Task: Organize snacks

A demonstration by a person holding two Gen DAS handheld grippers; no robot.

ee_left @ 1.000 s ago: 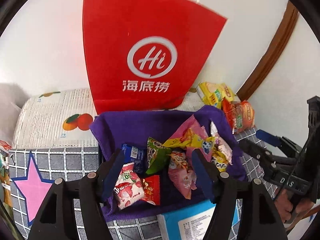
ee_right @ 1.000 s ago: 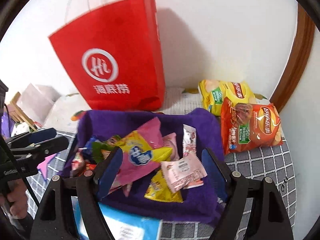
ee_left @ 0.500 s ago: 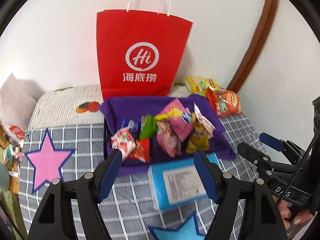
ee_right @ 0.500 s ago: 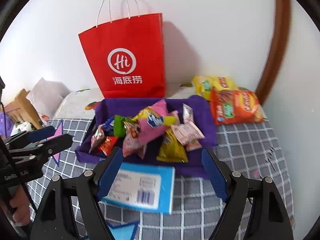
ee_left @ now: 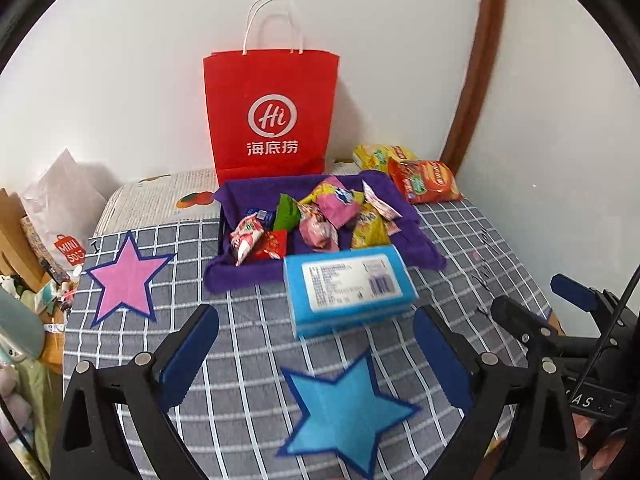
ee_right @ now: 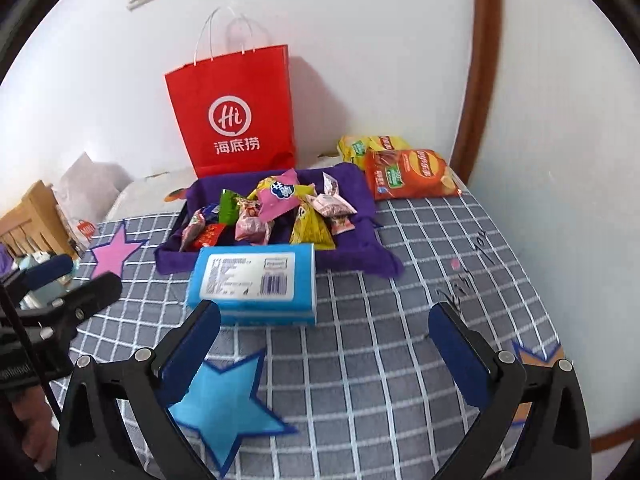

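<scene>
Several small snack packets [ee_left: 316,220] lie heaped in a tray lined with purple cloth [ee_left: 236,276] on a grey checked table. The heap also shows in the right wrist view [ee_right: 280,208], in the same purple tray [ee_right: 360,256]. A blue box [ee_left: 348,288] [ee_right: 252,280] lies in front of the tray. Two chip bags, orange [ee_left: 426,180] [ee_right: 408,178] and yellow [ee_left: 378,156], lie at the back right. My left gripper [ee_left: 316,344] is open and empty, well back from the box. My right gripper [ee_right: 324,332] is open and empty, just before the box.
A red paper bag [ee_left: 272,120] [ee_right: 236,116] stands against the wall behind the tray. A pink star [ee_left: 126,280] and a blue star [ee_left: 348,412] lie flat on the cloth. Clutter sits off the table's left edge [ee_left: 36,264]. The wall corner closes the right side.
Both grippers have pulled back and up from over the snack tray. The blue box and blue star have come into full view. Both stay open.
</scene>
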